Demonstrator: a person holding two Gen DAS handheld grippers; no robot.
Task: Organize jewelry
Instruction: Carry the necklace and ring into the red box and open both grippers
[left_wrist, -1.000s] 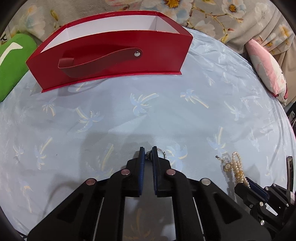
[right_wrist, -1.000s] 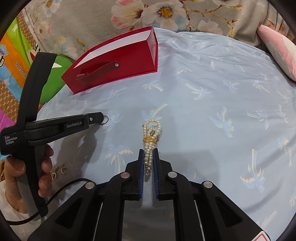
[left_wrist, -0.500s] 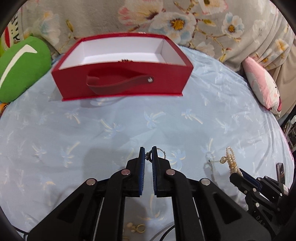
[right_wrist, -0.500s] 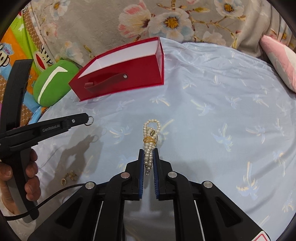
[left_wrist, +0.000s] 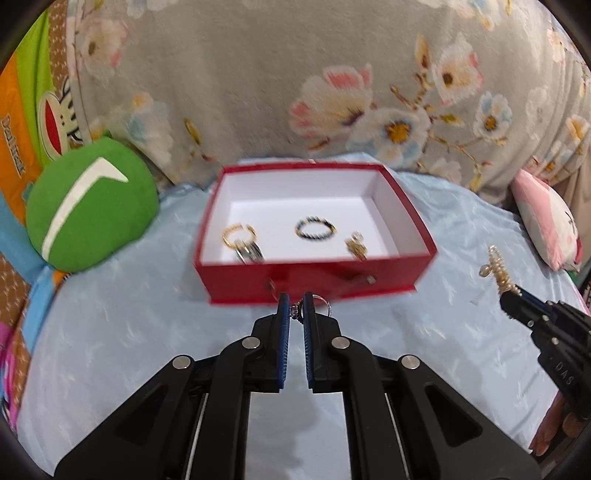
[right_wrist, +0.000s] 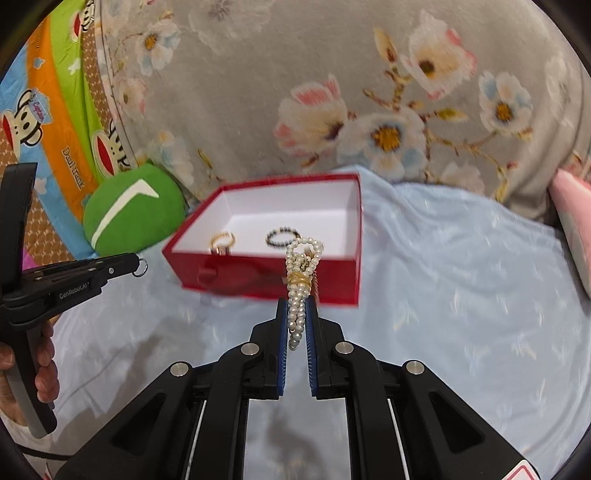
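Left tool (left_wrist: 296, 308), clamped on a small silver ring (left_wrist: 317, 301), held just before the near wall of the red box (left_wrist: 314, 286). Right tool (right_wrist: 296, 314), clamped on a looped pearl strand (right_wrist: 301, 273), to the right of the box front. Inside the box: gold ring (left_wrist: 238, 236), dark beaded ring (left_wrist: 315, 229), gold piece (left_wrist: 355, 247). Green cushion (left_wrist: 88, 210) left of the box, on the blue sheet (left_wrist: 110, 332).

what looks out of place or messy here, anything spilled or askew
Nothing stands out. The red box sits upright on the blue sheet with its pieces inside. The silver ring is pinched in the left gripper, and the pearl strand in the right gripper. The frames are motion-blurred, so fine damage would not show.
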